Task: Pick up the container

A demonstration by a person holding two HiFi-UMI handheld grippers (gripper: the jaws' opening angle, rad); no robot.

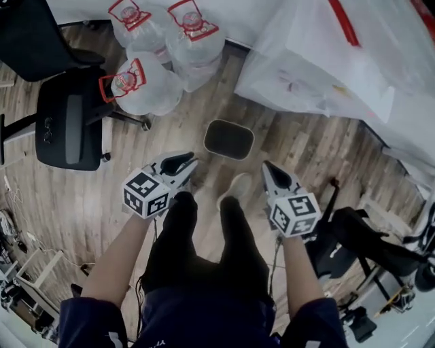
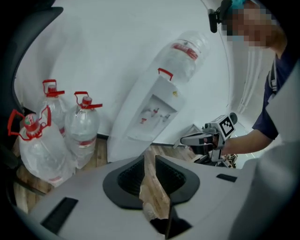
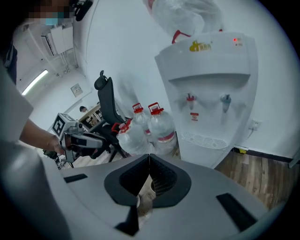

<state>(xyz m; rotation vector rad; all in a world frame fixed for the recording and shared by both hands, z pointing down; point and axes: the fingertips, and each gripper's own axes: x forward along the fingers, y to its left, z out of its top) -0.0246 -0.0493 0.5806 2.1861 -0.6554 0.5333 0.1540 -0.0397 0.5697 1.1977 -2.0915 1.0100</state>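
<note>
Three clear water jugs with red caps and handles stand together on the wooden floor: one nearest me point(image 1: 138, 86), two behind it point(image 1: 194, 39) point(image 1: 136, 20). They also show in the left gripper view point(image 2: 38, 146) and in the right gripper view point(image 3: 132, 138). My left gripper point(image 1: 182, 163) hovers above the floor, short of the nearest jug; its jaws stand slightly apart with nothing between them point(image 2: 150, 165). My right gripper point(image 1: 270, 170) is level with it to the right, its jaws shut and empty point(image 3: 149, 161). Neither gripper touches a jug.
A white water dispenser point(image 3: 211, 93) with a bottle on top stands right of the jugs. A dark flat rounded pad point(image 1: 229, 138) lies on the floor ahead of my feet. A black office chair point(image 1: 68, 119) is at the left; dark gear point(image 1: 360, 238) sits at the right.
</note>
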